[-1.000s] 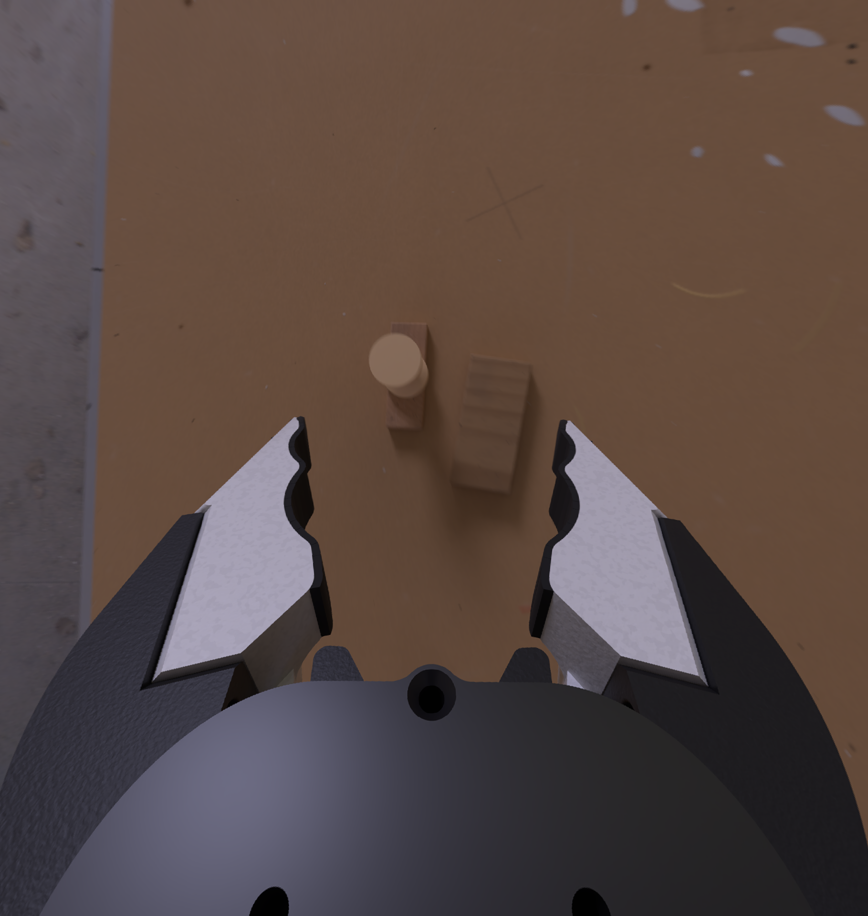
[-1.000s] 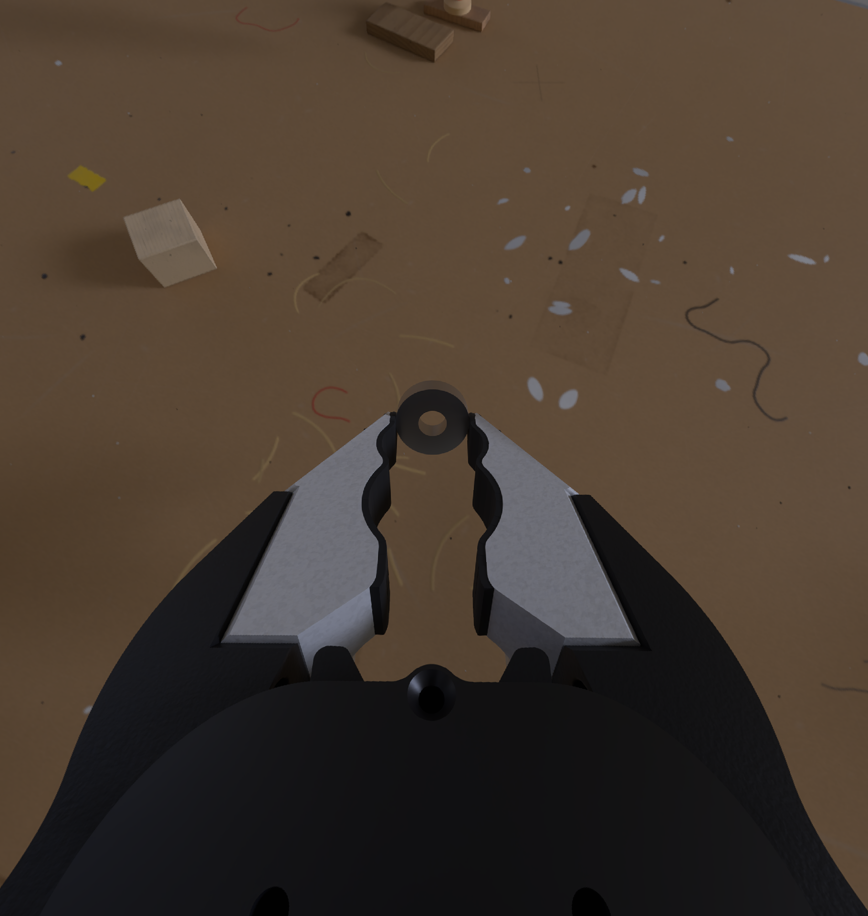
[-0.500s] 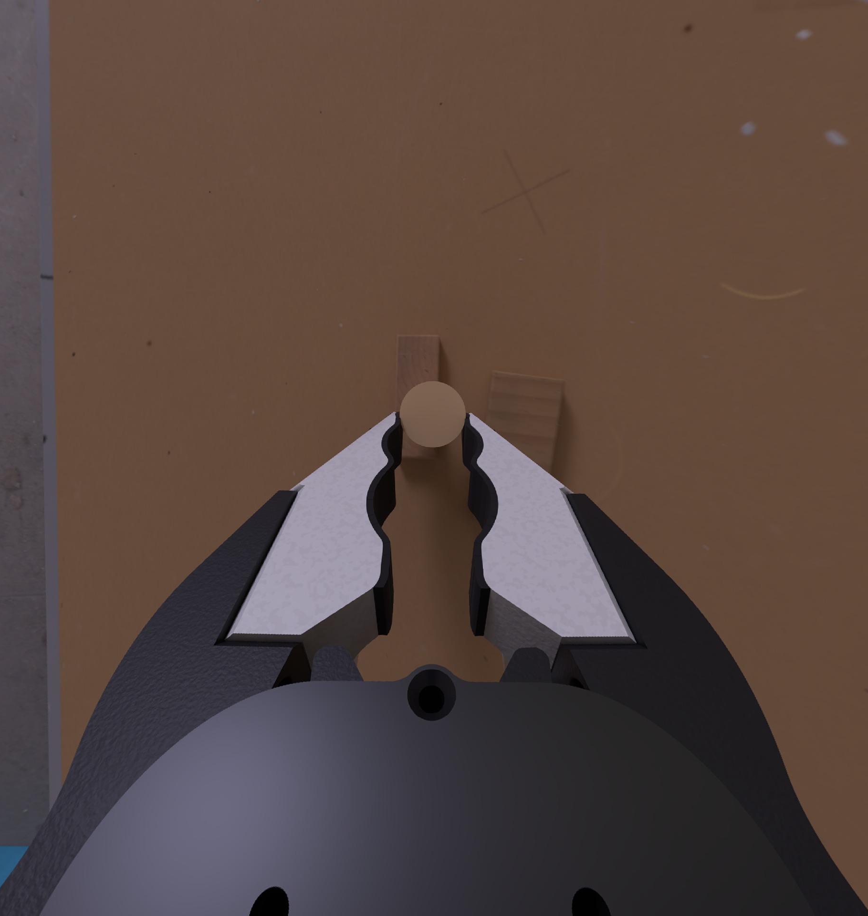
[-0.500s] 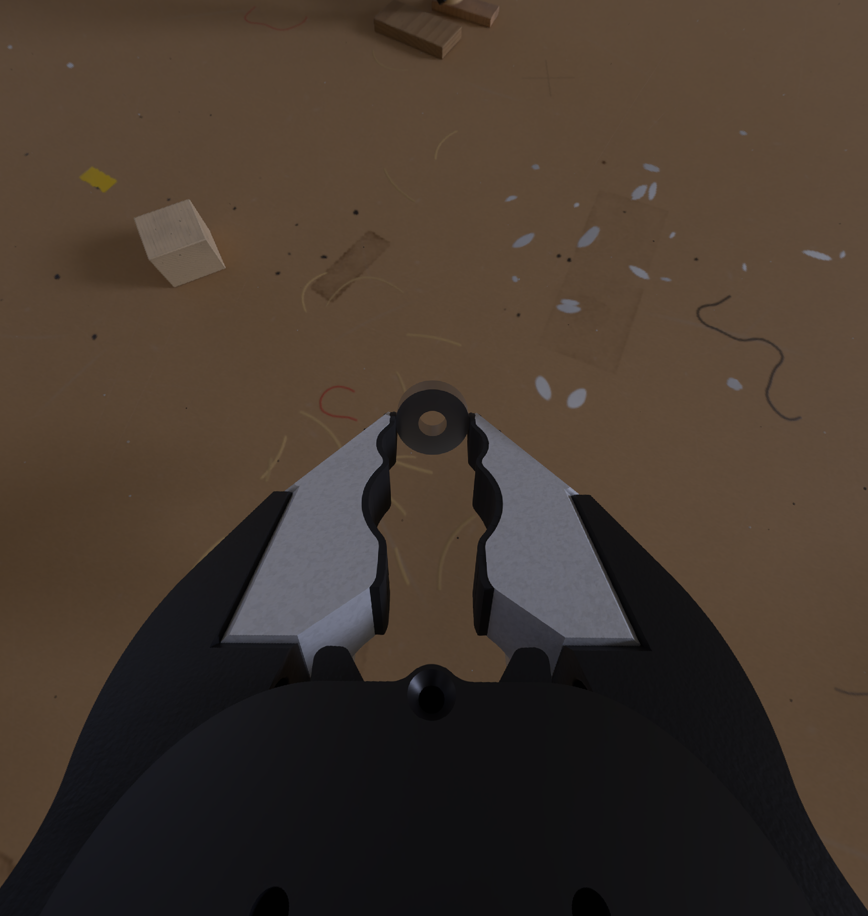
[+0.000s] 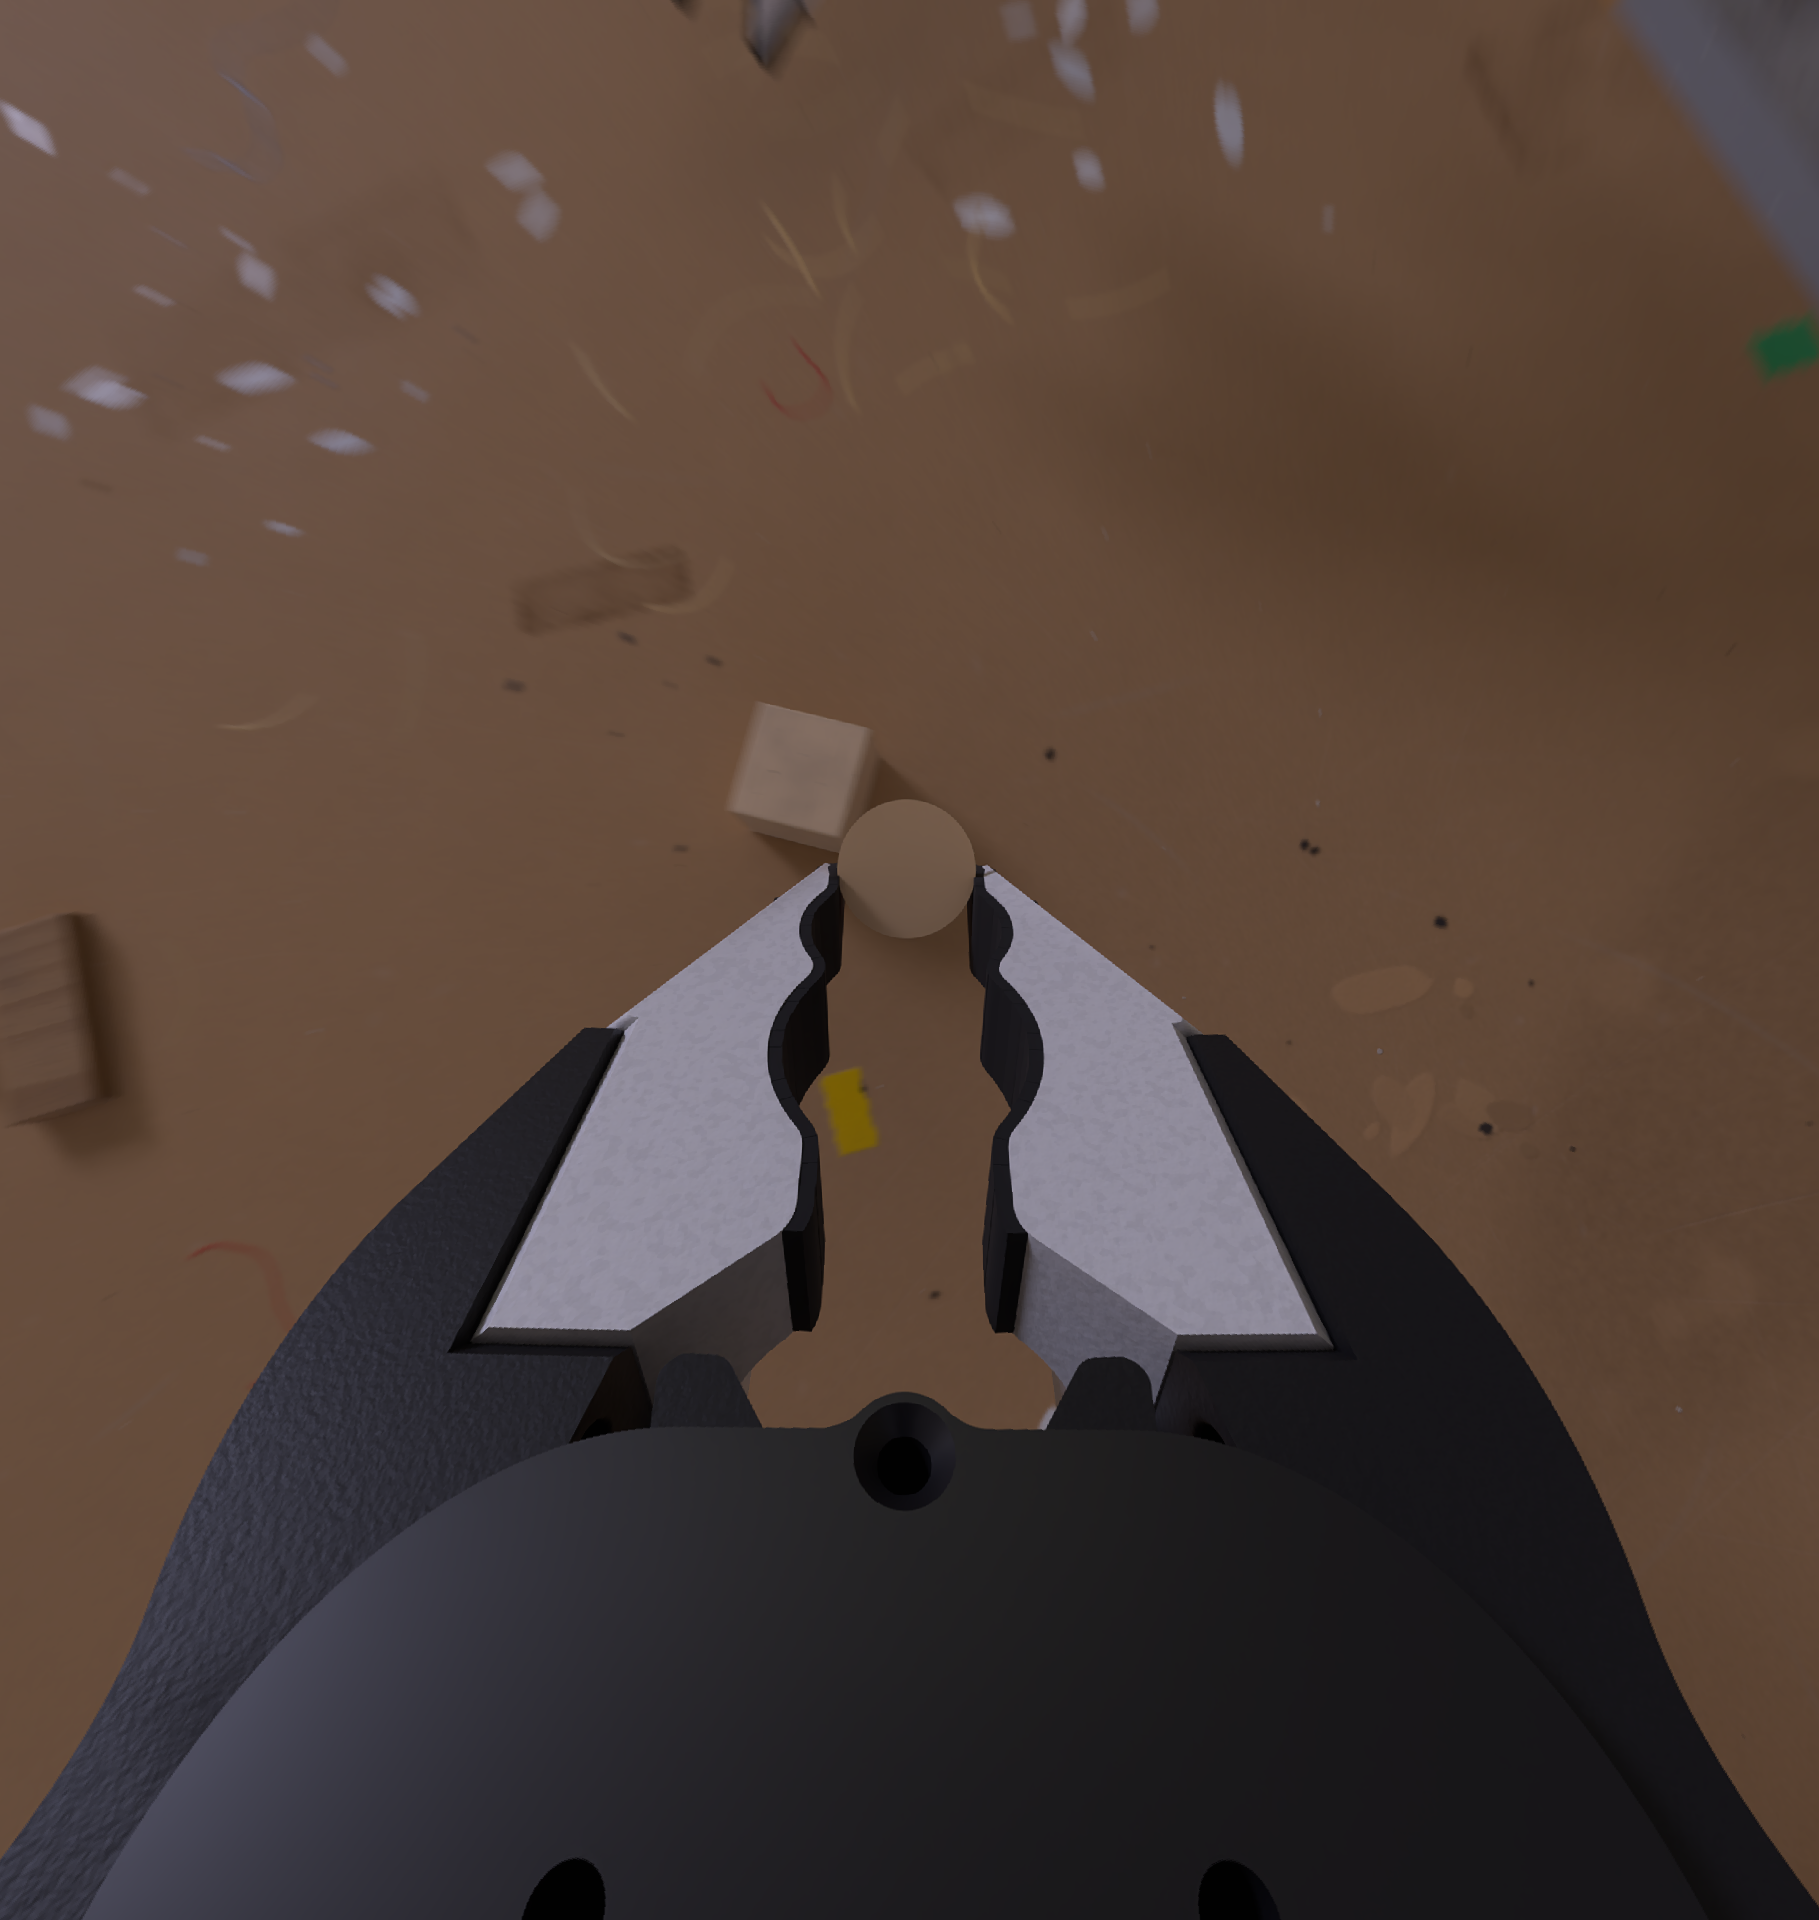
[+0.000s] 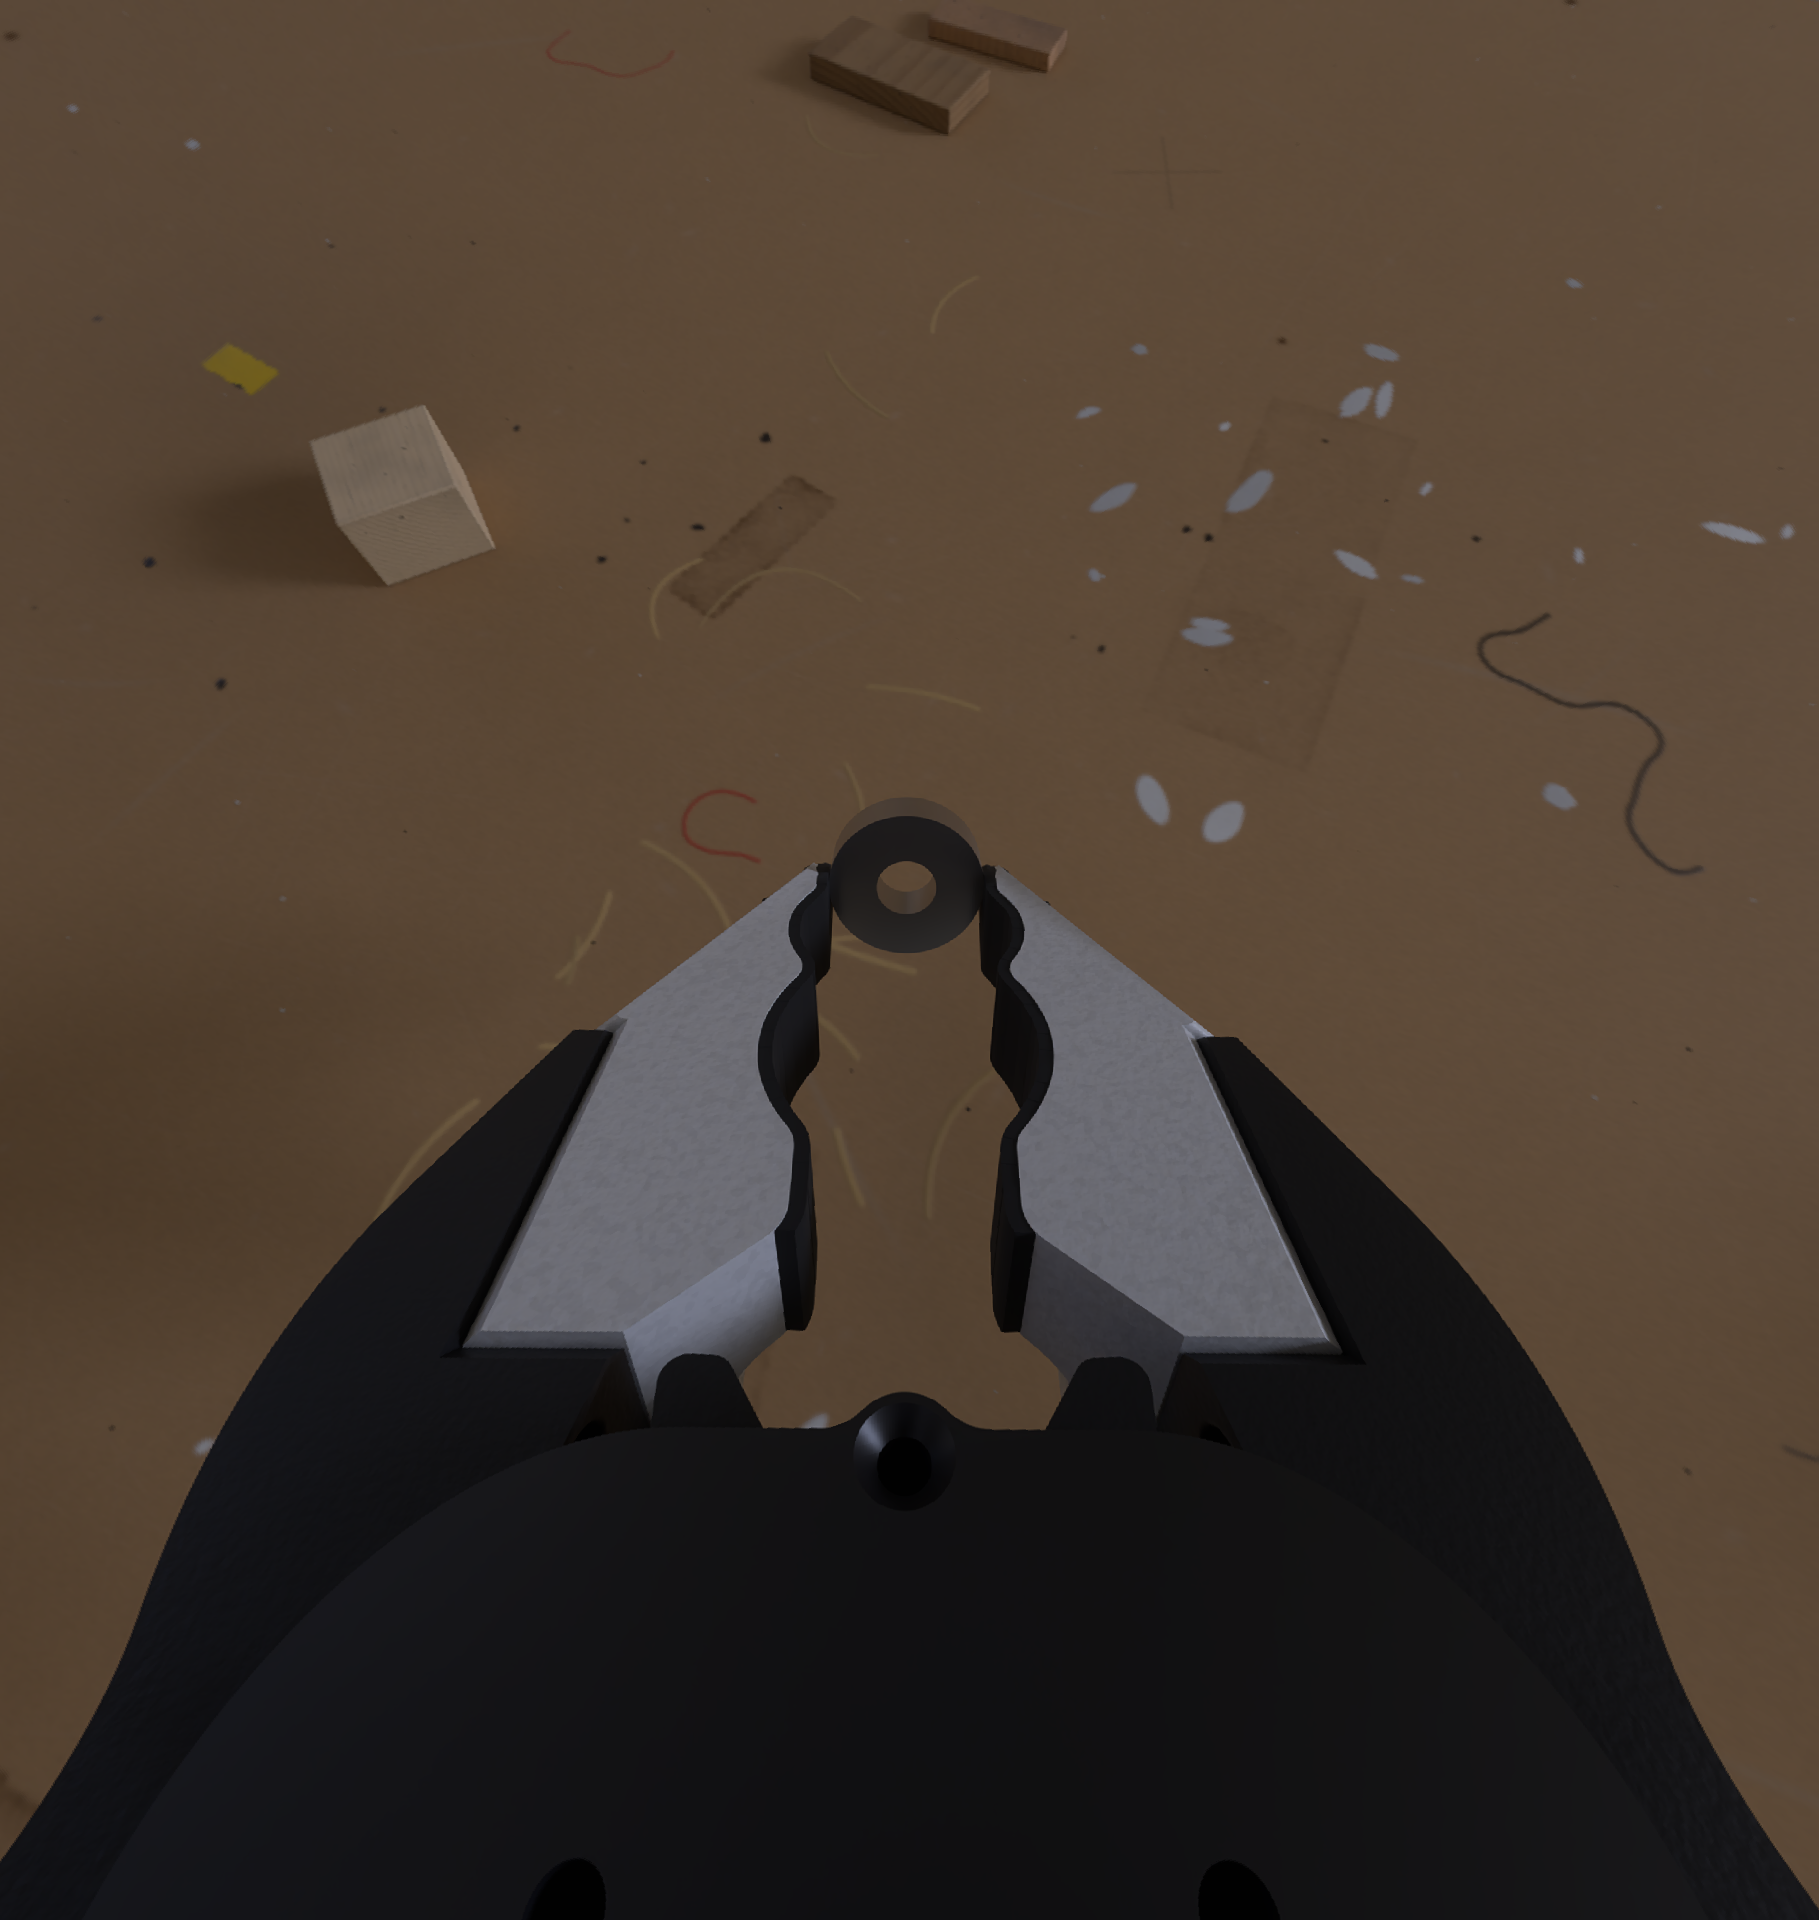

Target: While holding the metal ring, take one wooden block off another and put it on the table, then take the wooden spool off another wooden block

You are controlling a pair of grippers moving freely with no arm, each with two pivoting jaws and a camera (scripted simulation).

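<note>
My left gripper (image 5: 906, 871) is shut on the round wooden spool (image 5: 906, 869) and holds it above the table, just right of a pale wooden cube (image 5: 799, 771). A flat ridged wooden block (image 5: 37, 1018) lies at the left edge of the left wrist view. My right gripper (image 6: 905, 883) is shut on the dark metal ring (image 6: 905, 888) and holds it above the table. In the right wrist view two flat wooden blocks (image 6: 900, 75) (image 6: 996, 33) lie side by side at the far top, with nothing on them, and the cube (image 6: 403, 492) sits at the left.
The brown table (image 6: 988, 260) bears white flecks, scratches, a dark squiggle (image 6: 1580, 717) and a yellow scrap (image 6: 240, 368), which also shows in the left wrist view (image 5: 848, 1110). A green scrap (image 5: 1786, 347) lies by the table's edge at the upper right.
My left gripper closed on the spool, lifted it off its flat block and swung away; the blocks now lie at the view's left edge. My right gripper kept the ring and moved little.
</note>
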